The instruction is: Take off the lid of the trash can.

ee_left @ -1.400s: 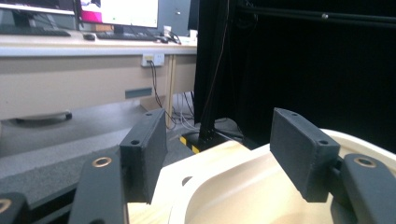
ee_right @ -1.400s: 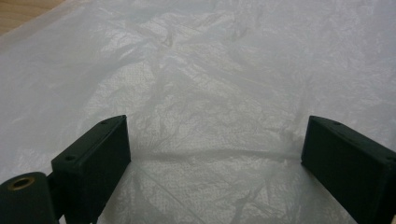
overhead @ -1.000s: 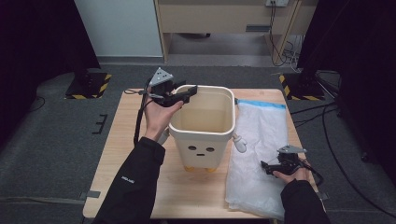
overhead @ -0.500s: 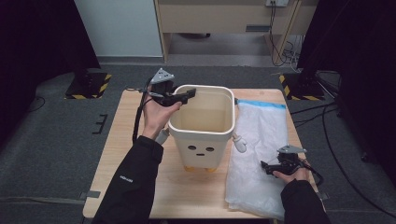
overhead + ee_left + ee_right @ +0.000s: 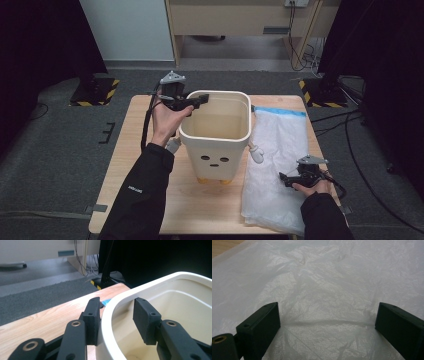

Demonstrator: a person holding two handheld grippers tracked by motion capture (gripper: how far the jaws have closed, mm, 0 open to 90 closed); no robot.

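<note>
At the centre of the high view a cream waste bin (image 5: 216, 137) with a small face on its front wall stands upright on the light wooden table (image 5: 127, 165), its square mouth open to the camera. The left gripper (image 5: 197, 101) sits at the bin's upper left corner, held by the left hand (image 5: 167, 120) just left of the rim. In the left gripper view the rim (image 5: 110, 307) runs up between the two black fingers (image 5: 92, 317): one lies against the outer wall, the other stands inside the bin with a sliver of space between its pad and the inner wall (so the fingers straddle the rim without clamping it). They have just been closing, with the rim between them. To the right of the bin a clear plastic bag (image 5: 277, 165) with a blue edge at its far end lies flat on the table, reaching from the upper right of the tabletop to its near edge. The right gripper (image 5: 287, 178) rests on the bag at the lower right of the frame, pointing left, in the right hand (image 5: 310, 186). In the right gripper view its fingers (image 5: 262, 325) stand wide apart over the crinkled film (image 5: 324, 302), holding nothing.
</note>
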